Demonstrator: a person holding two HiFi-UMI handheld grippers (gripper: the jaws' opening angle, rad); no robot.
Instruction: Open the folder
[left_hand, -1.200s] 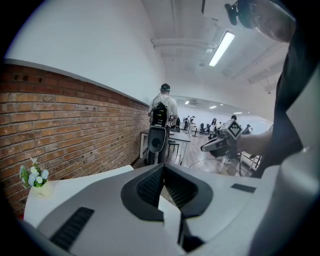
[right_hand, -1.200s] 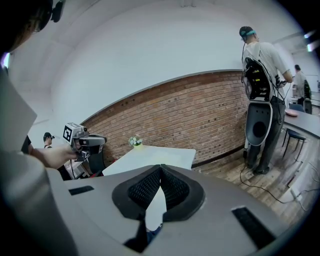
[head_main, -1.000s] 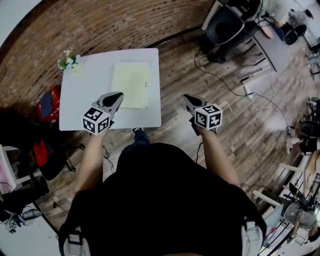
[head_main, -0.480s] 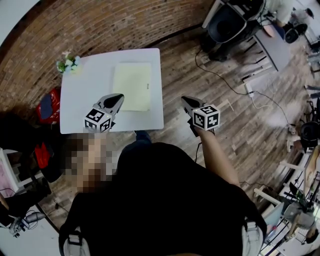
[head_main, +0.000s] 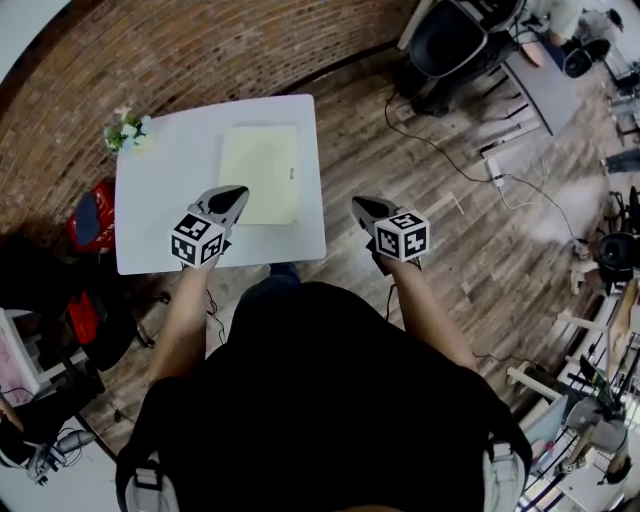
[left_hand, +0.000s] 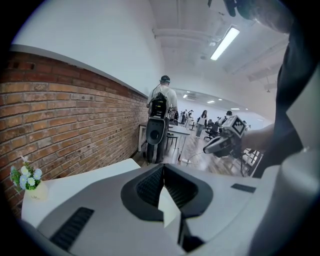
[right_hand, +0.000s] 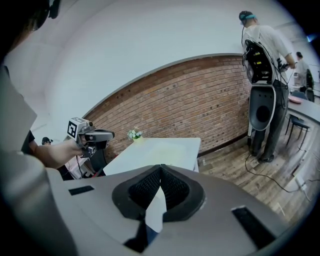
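Head view with both gripper views. One white table (head_main: 160, 205), one folder (head_main: 260, 172), one small pot of flowers (head_main: 125, 130), two grippers.

Folder – pale yellow, closed, lying flat on the right half of the table, close to the right edge and about midway between the far and near edges. The flowers stand at the far left corner, well apart from it.

Left gripper (head_main: 233, 192) – held over the near edge of the table, its tip lining up with the folder's near left corner; contact cannot be judged from above. In its own view the jaws (left_hand: 163, 170) are pressed together with nothing between them.

Right gripper (head_main: 358, 204) – off the table, over the wooden floor (head_main: 440, 260) beside the near right corner. Its jaws (right_hand: 160, 169) likewise meet at the tip and hold nothing.

Compared with one second earlier: the folder lies in the same place on the table, unopened; both grippers remain closed and empty. The left gripper keeps its place at the folder's near left corner. The right gripper has drawn a little closer to the table's right edge.
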